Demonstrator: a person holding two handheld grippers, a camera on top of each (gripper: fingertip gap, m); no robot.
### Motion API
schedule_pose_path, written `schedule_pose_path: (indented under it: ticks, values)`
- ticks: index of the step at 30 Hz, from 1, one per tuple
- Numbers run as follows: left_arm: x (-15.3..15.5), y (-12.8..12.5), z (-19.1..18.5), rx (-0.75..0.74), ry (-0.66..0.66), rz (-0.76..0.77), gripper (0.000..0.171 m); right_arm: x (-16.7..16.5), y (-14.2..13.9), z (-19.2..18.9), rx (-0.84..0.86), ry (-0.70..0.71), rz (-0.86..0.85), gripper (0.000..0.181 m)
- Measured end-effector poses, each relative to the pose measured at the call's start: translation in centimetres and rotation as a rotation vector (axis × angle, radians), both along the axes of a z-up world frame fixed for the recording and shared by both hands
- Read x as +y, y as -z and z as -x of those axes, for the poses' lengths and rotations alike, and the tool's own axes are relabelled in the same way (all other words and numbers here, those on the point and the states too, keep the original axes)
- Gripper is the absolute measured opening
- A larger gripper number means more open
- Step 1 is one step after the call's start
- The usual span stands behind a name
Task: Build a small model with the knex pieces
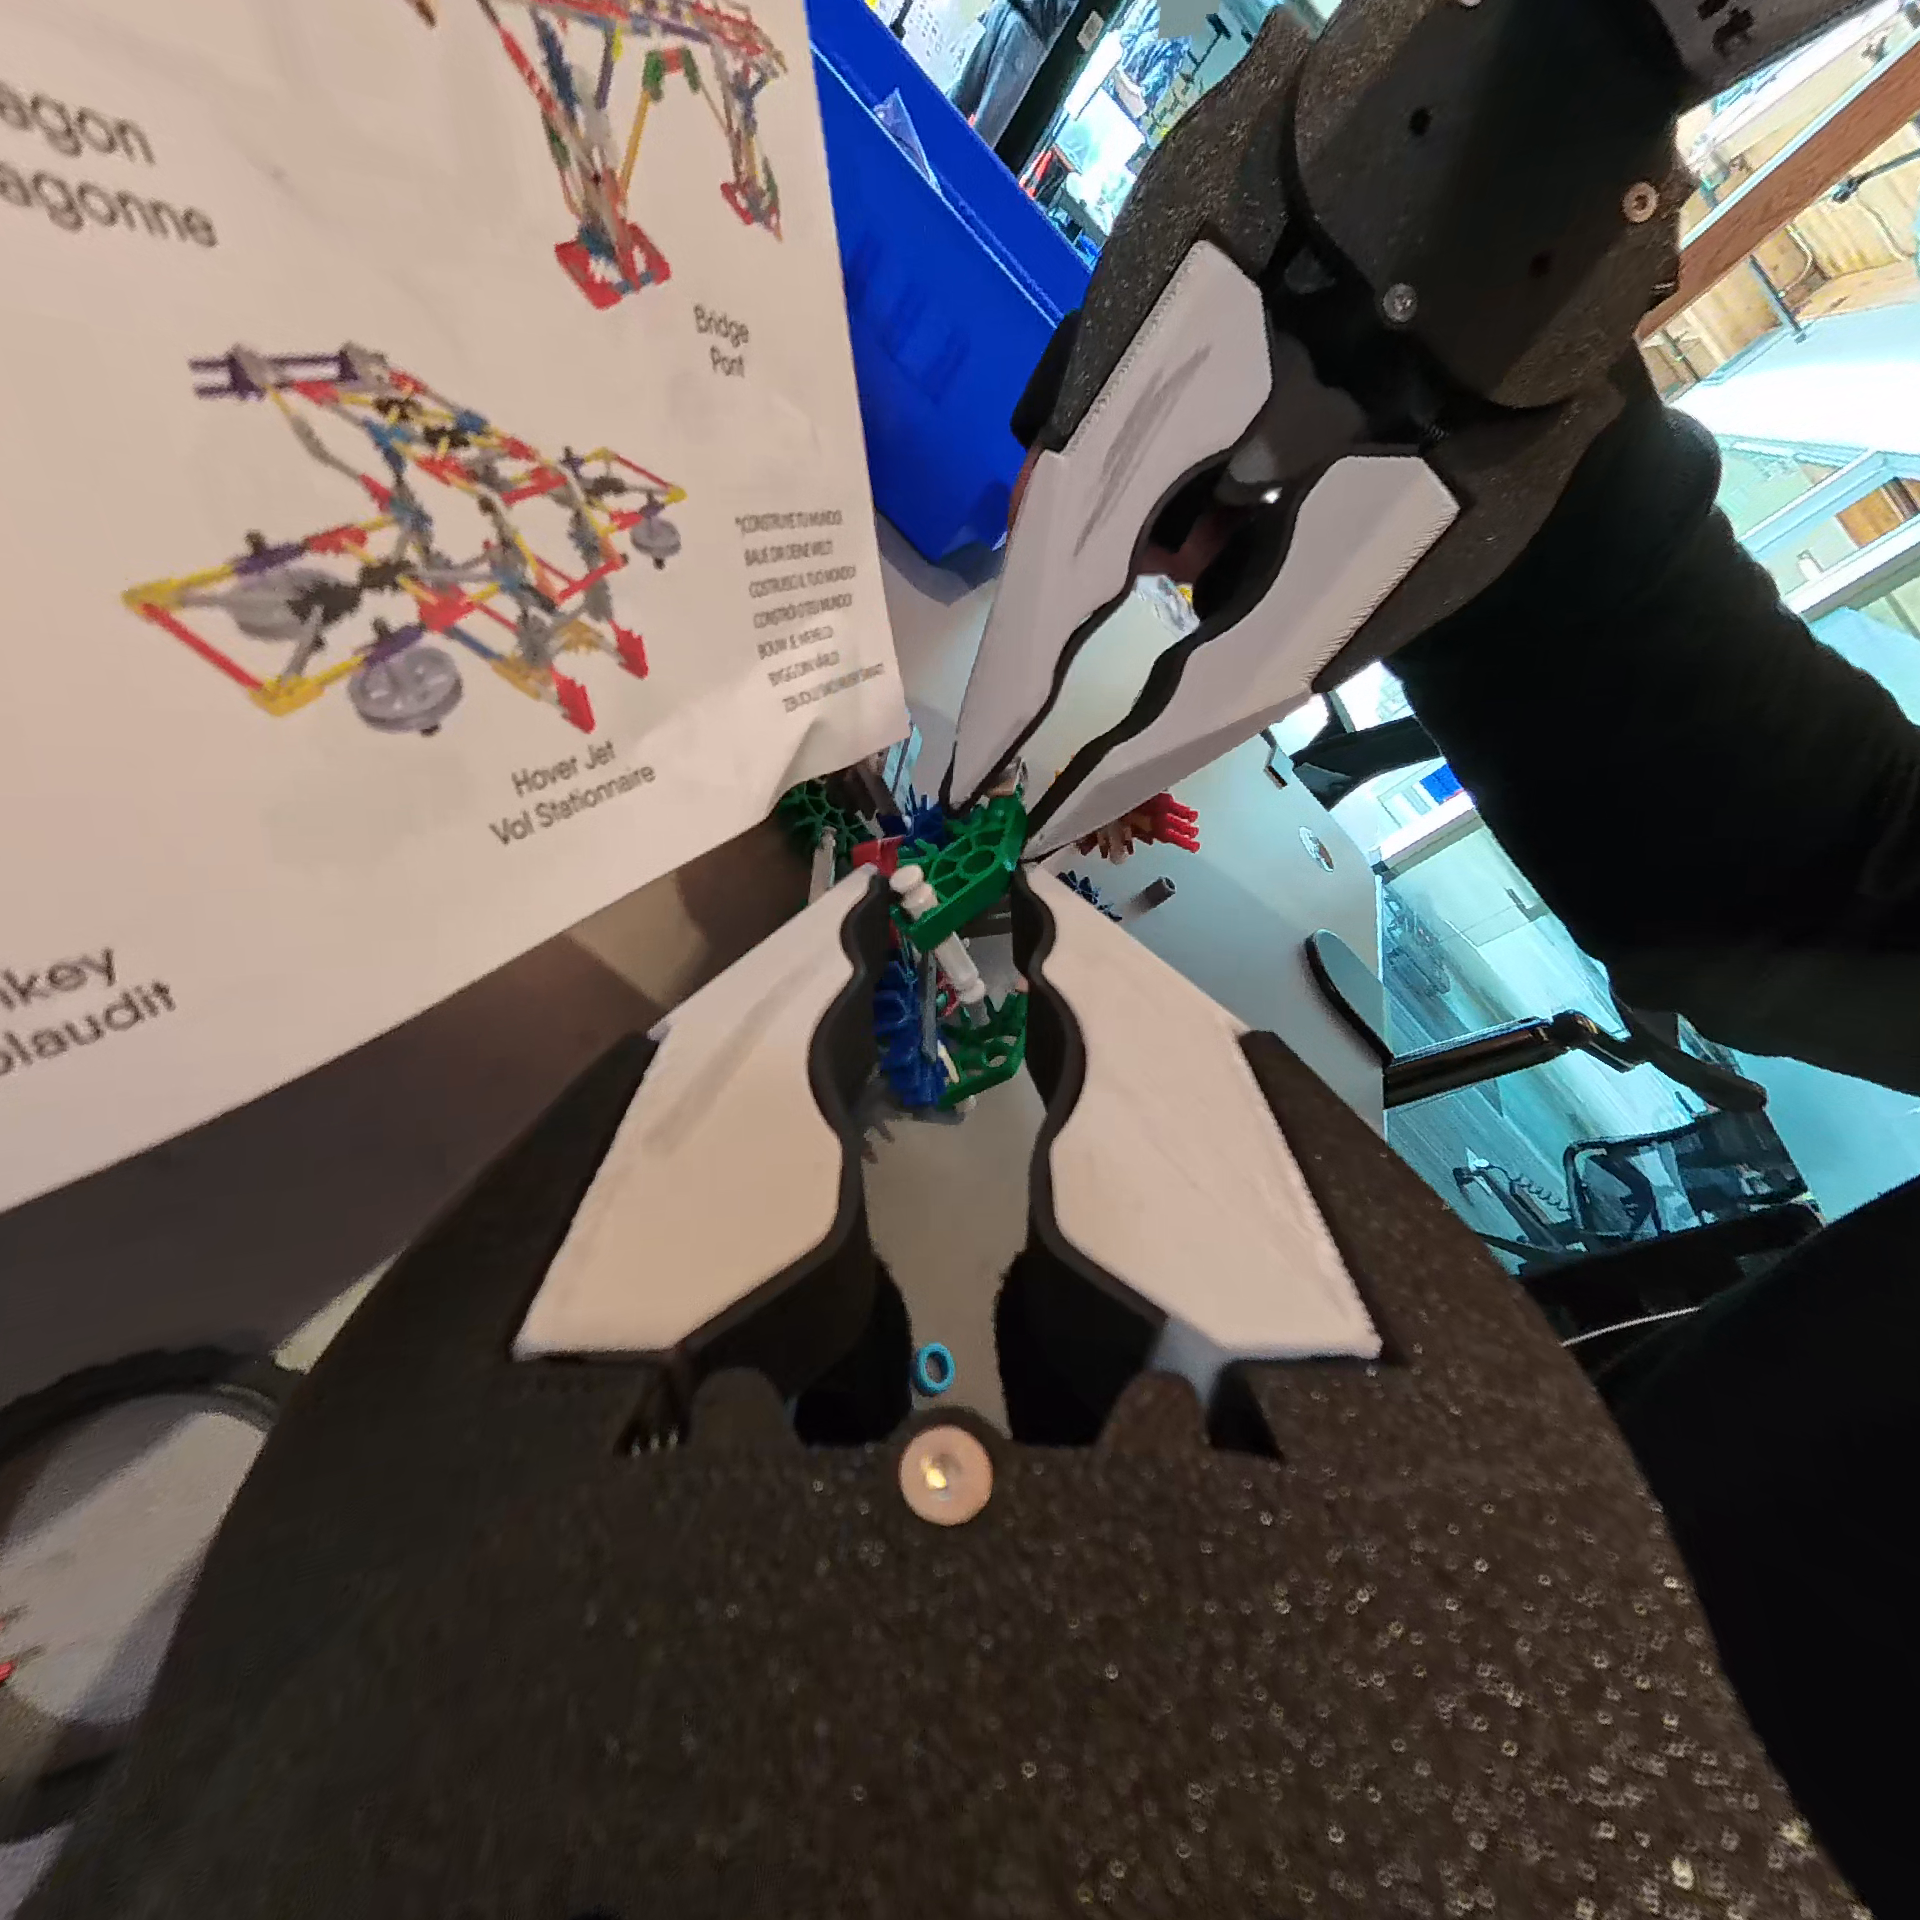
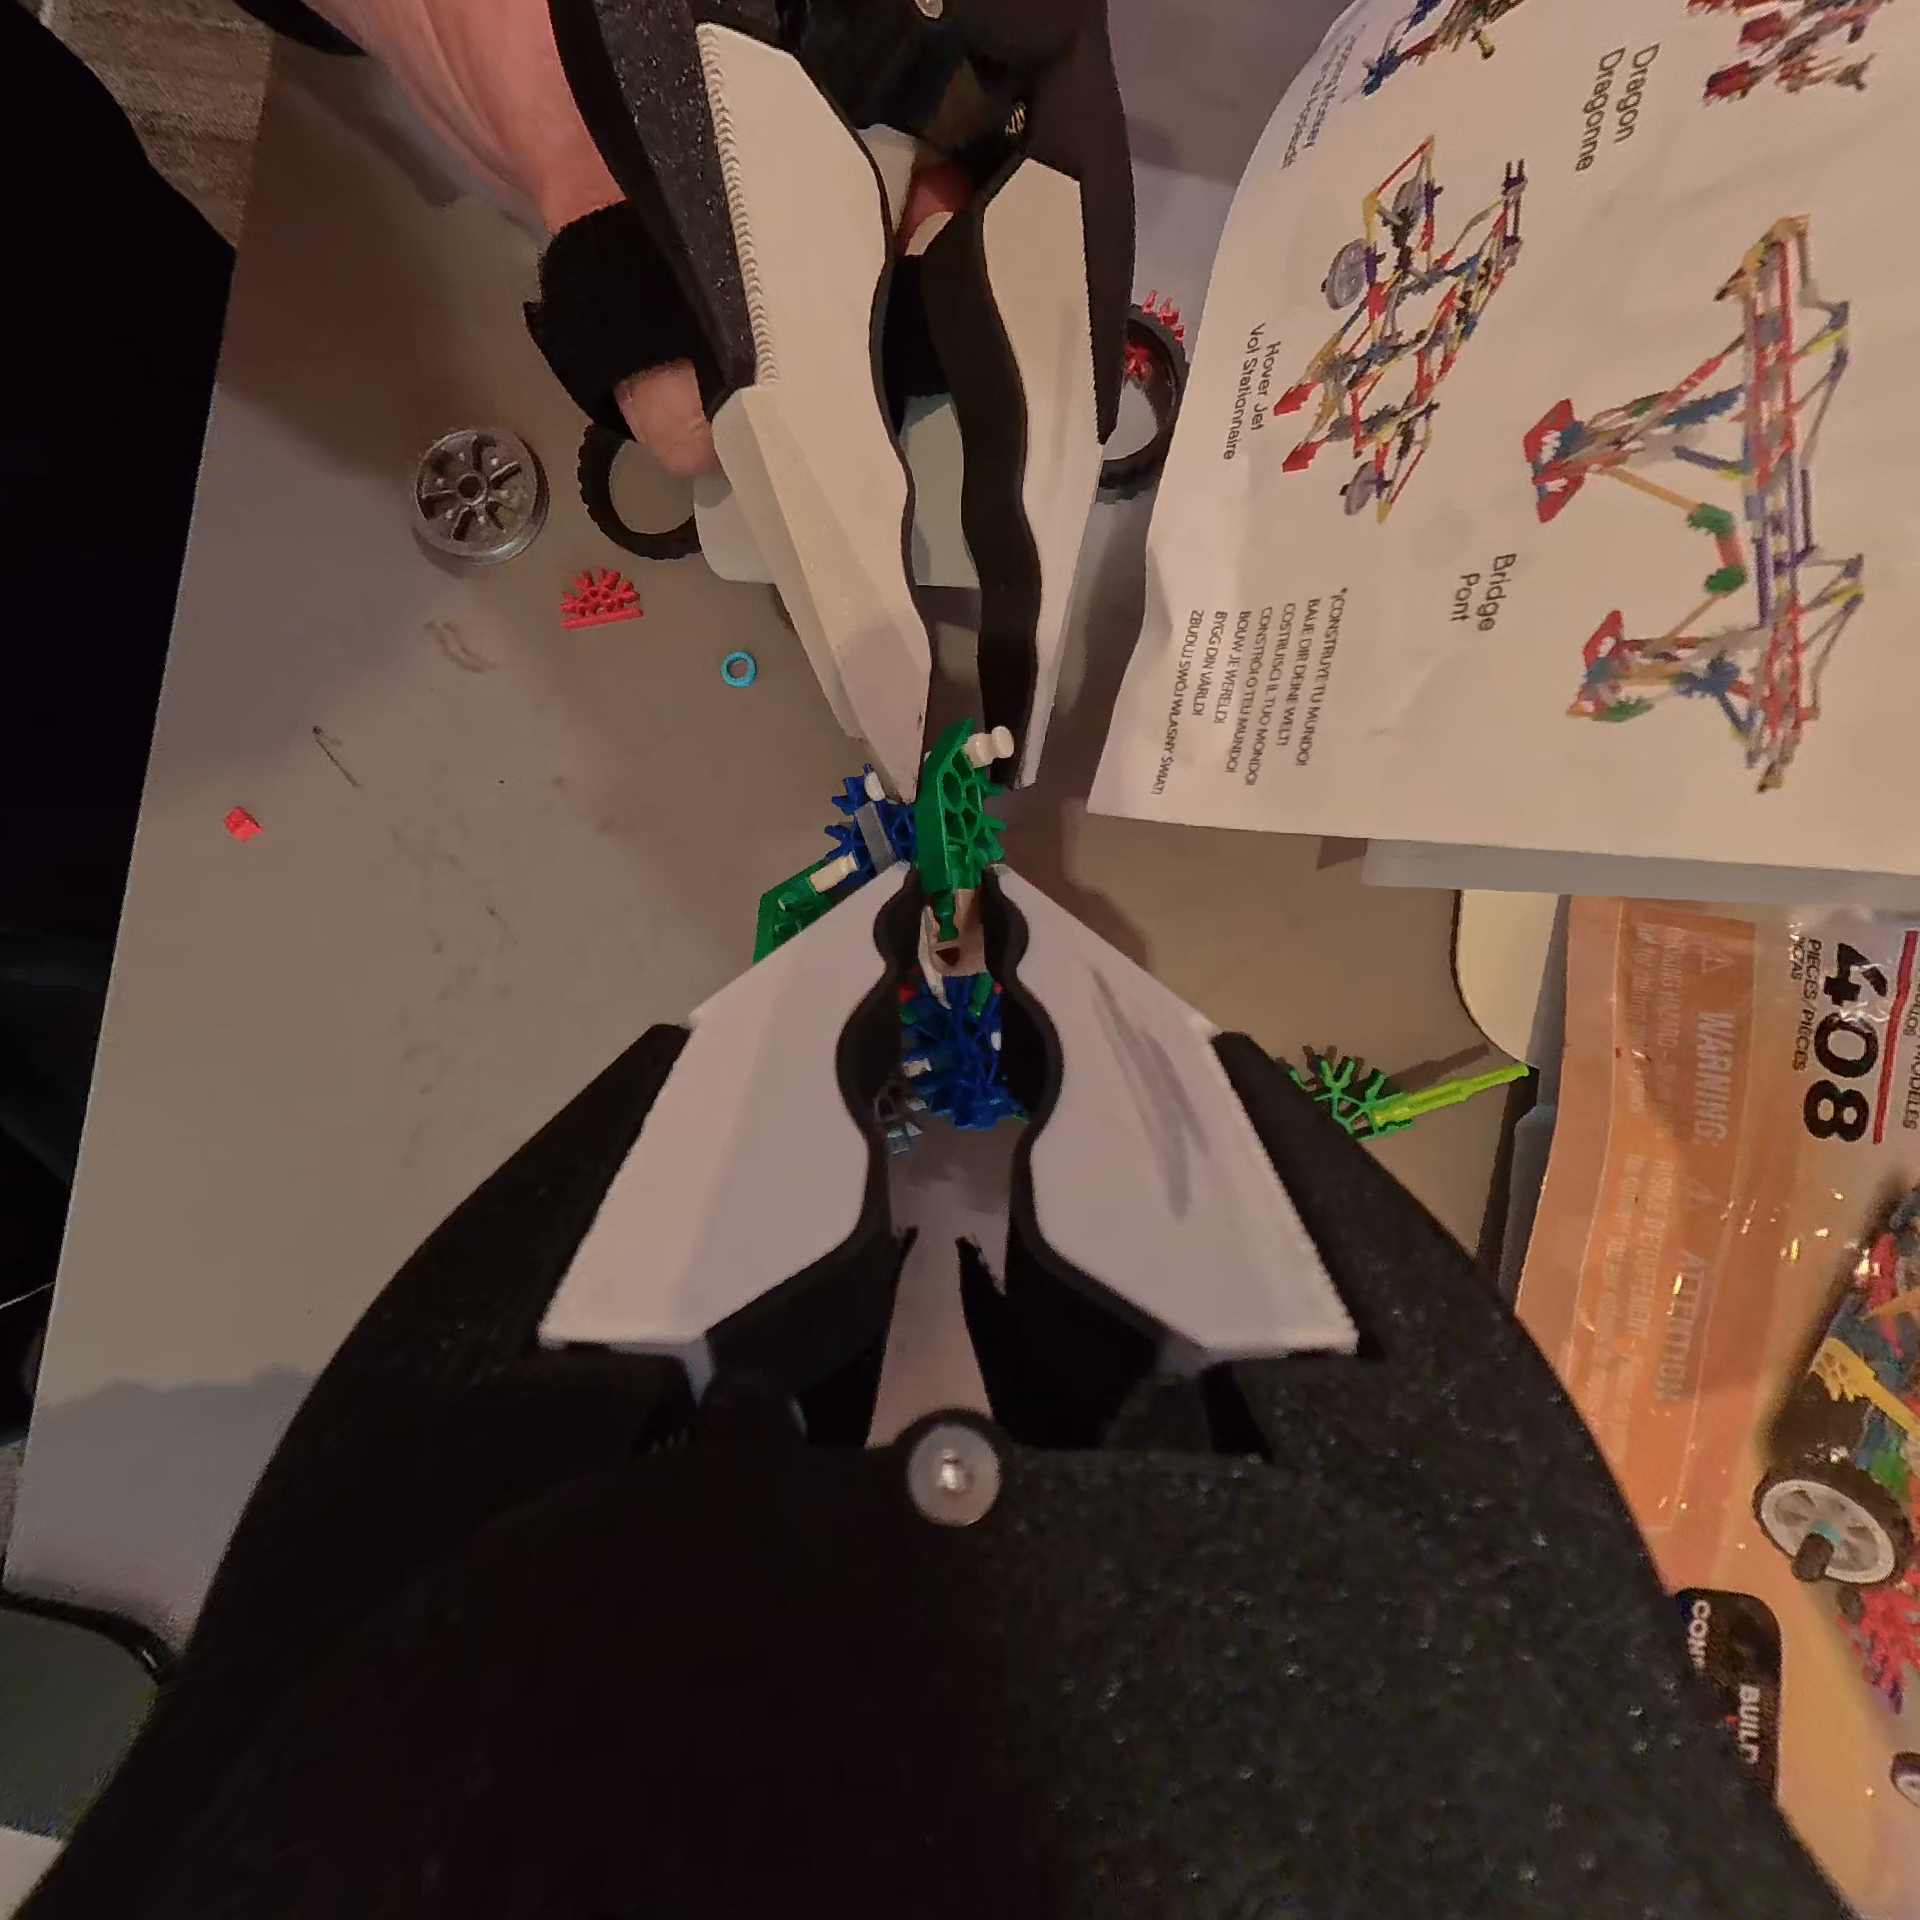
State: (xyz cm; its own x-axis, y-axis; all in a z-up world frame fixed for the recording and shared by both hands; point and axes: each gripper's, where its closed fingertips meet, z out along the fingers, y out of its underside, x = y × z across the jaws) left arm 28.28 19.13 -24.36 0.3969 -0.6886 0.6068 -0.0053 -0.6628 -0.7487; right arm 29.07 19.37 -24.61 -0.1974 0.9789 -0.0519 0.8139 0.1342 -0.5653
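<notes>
We hold both grippers steady: left gripper and right gripper each pinch the small toy assembly, narrowly closed above the desk.

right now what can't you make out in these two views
- Lower part of the toy assembly: left wrist view, hidden between the left gripper fingers.
- Same assembly: right wrist view, its joints are too small; the right gripper covers its near end.
- Black tyre: right wrist view, partly behind the left gripper.
- Instruction sheet: left wrist view, cut off by the edge.
</notes>
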Motion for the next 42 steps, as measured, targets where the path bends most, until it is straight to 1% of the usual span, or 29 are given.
schedule_pose_path:
  ticks: [3, 5, 11, 15, 20, 31, 37, 39, 42]
  values:
    - [0.0, 1.0, 0.3, 0.025, -0.017, 0.047, 0.027, 0.3, 0.3, -0.2, -0.023, -0.017, -0.033, 0.011]
    - [-0.3, 1.1, 0.4, 0.015, -0.020, 0.070, 0.027, 0.6, 0.6, -0.5, -0.048, -0.030, -0.061, 0.011]
    - [-1.1, 2.6, 0.0, 0.100, 0.023, 0.111, 0.026, 0.6, 0.8, -0.3, -0.036, -0.049, -0.076, 0.011]
    - [-1.2, 3.3, -0.4, 0.143, 0.049, 0.136, 0.020, 0.6, 1.1, -0.2, -0.034, -0.054, -0.068, 0.010]
    - [-1.2, 3.7, -0.6, 0.165, 0.059, 0.143, 0.010, 0.6, 1.2, -0.1, -0.041, -0.057, -0.070, 0.011]
    - [-1.1, 3.9, -0.8, 0.192, 0.071, 0.142, 0.009, 0.8, 1.3, -0.2, -0.062, -0.057, -0.093, 0.011]
    - [-0.9, 3.9, -0.8, 0.179, 0.078, 0.149, 0.009, 1.0, 1.3, -0.3, -0.065, -0.024, -0.092, 0.012]
    - [-1.0, 3.9, -0.9, 0.177, 0.081, 0.150, 0.008, 1.5, 1.1, -0.6, -0.073, 0.013, -0.113, 0.022]
    - [-0.9, 3.9, -0.8, 0.173, 0.082, 0.150, 0.008, 2.1, 0.1, -1.3, -0.080, 0.085, -0.159, 0.023]
